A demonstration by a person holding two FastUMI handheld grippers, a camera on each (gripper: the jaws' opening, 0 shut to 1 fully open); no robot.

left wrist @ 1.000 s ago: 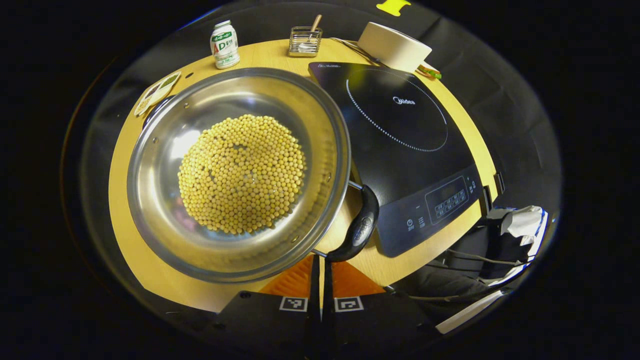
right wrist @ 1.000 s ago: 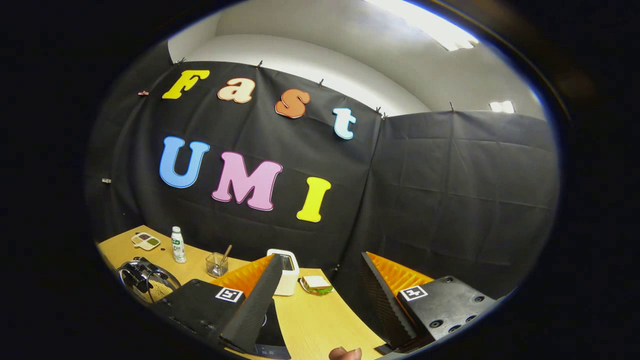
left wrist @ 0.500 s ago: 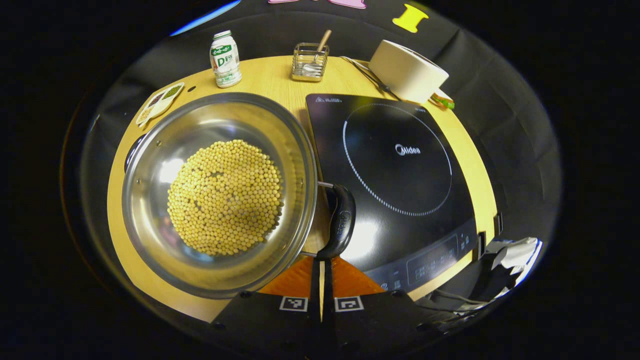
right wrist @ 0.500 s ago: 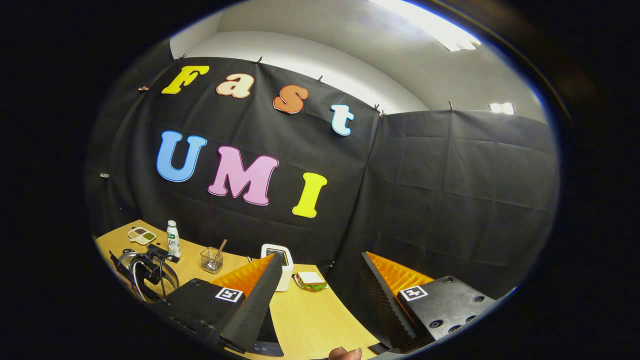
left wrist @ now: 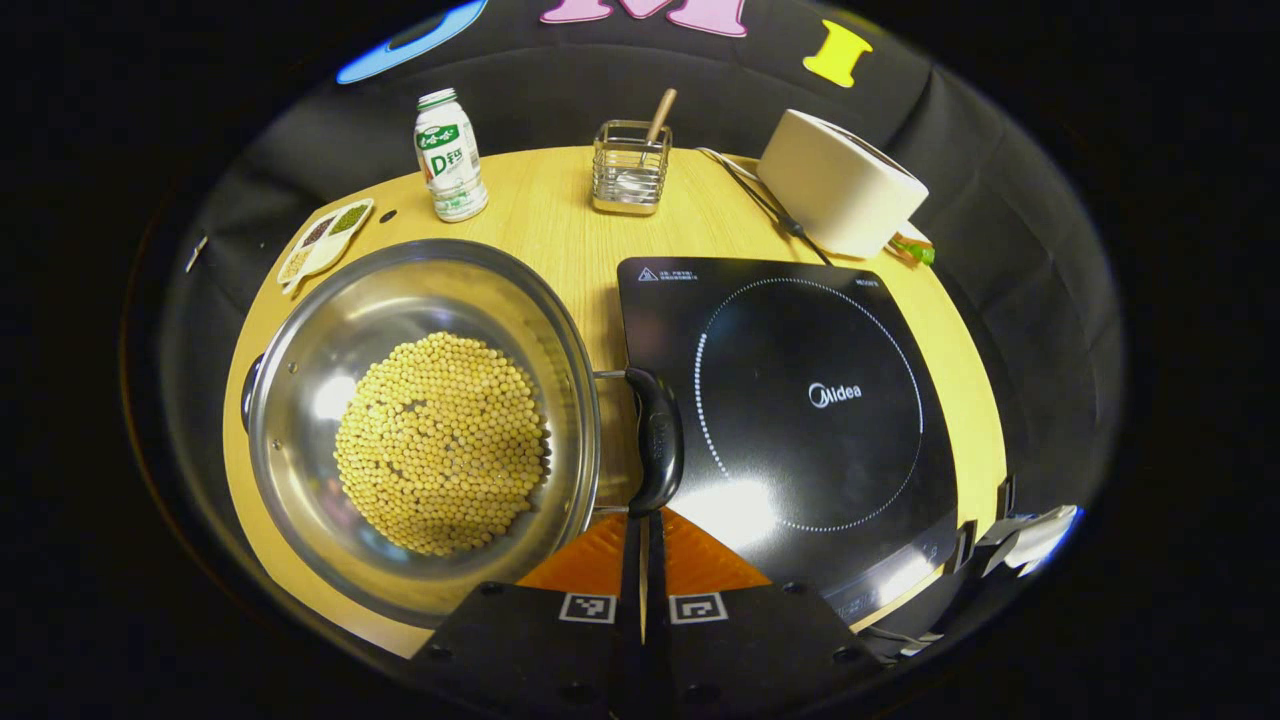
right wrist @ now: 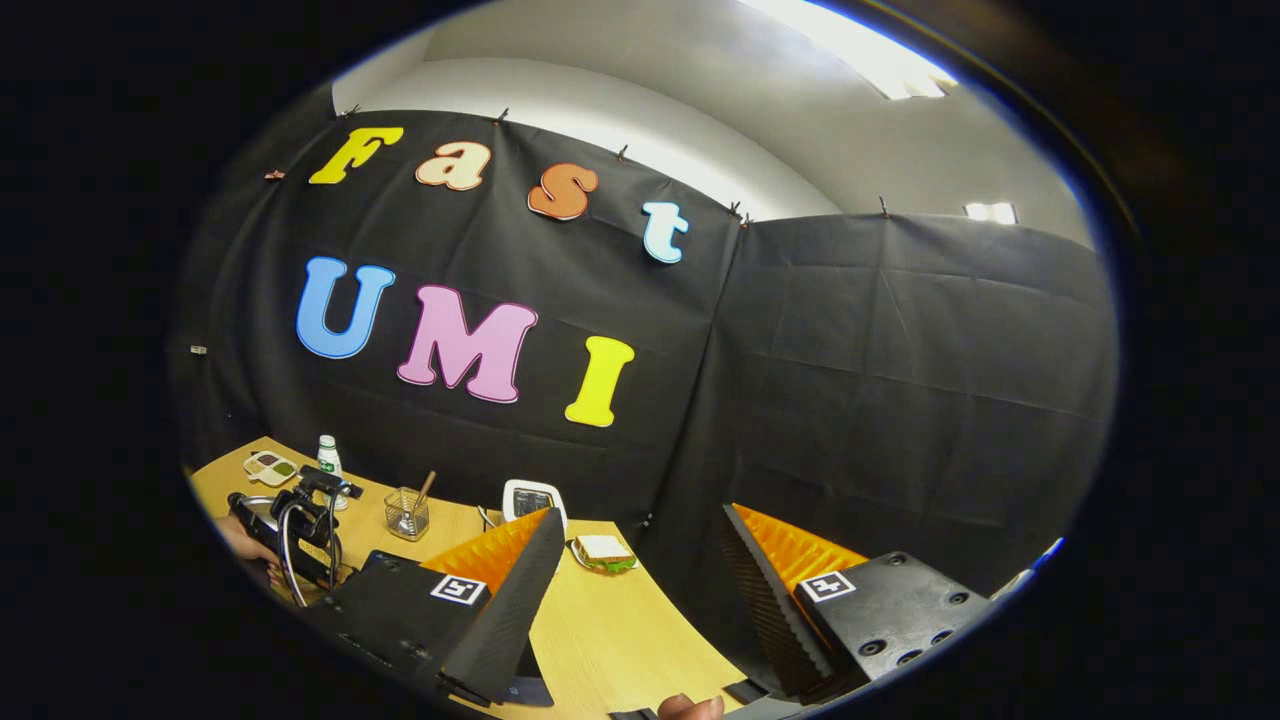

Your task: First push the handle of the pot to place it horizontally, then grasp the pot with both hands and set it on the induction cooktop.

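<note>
A steel pot (left wrist: 400, 300) holding yellow beans (left wrist: 440, 445) sits on the left of the wooden table (left wrist: 550, 215). Its black side handle (left wrist: 656, 440) faces the black induction cooktop (left wrist: 800, 400) beside it, and a second handle (left wrist: 247, 392) shows at the pot's far left. My left gripper (left wrist: 643, 522) is shut with nothing in it, its tips at the near end of the black handle. My right gripper (right wrist: 640, 600) is open and held up over the table's right end, facing the booth wall. In the right gripper view the left gripper (right wrist: 305, 530) hangs over the pot.
At the back of the table stand a small bottle (left wrist: 450, 155), a wire holder with a spoon (left wrist: 628, 175), a white appliance (left wrist: 840, 185) with its cord, and a sandwich (right wrist: 600, 552). A little divided dish (left wrist: 325, 238) lies at the far left edge.
The left gripper drew back from the pot while its tips stayed at the black handle, which swung round to face the cooktop. The right gripper barely moved.
</note>
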